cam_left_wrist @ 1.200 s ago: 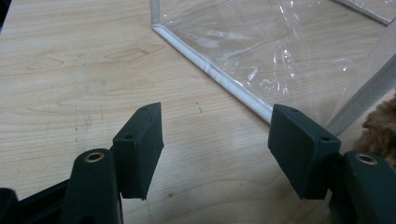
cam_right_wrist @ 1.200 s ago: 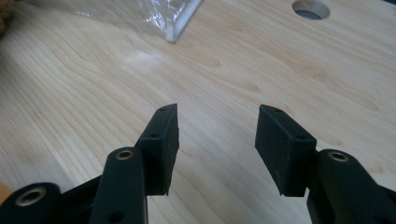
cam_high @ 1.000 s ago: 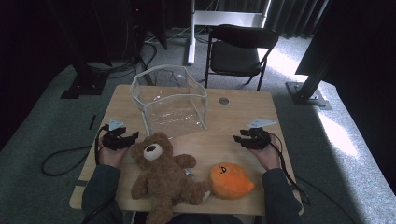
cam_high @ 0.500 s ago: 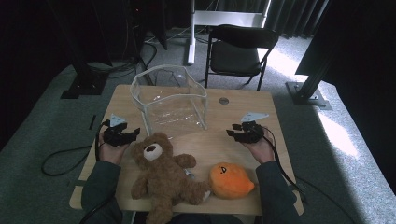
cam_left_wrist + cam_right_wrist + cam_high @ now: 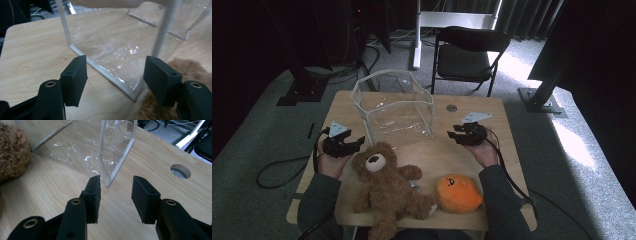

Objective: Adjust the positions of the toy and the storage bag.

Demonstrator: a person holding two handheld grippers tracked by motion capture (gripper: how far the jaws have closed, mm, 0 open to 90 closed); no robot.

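A clear plastic bag stands open-topped on the wooden table, toward the back middle. A brown teddy bear lies on its back at the front, and an orange plush rests to its right. My left gripper hovers open just left of the bear's head, aimed at the bag's near left corner. My right gripper is open too, close to the bag's near right corner. Nothing sits between either pair of jaws.
A round cable hole pierces the table behind my right gripper. A black folding chair stands beyond the far edge. Cables trail from both grippers over the table's sides onto the grey carpet.
My right gripper has moved left and forward toward the bag's right corner. My left gripper has shifted slightly toward the bag. The toys lie as before.
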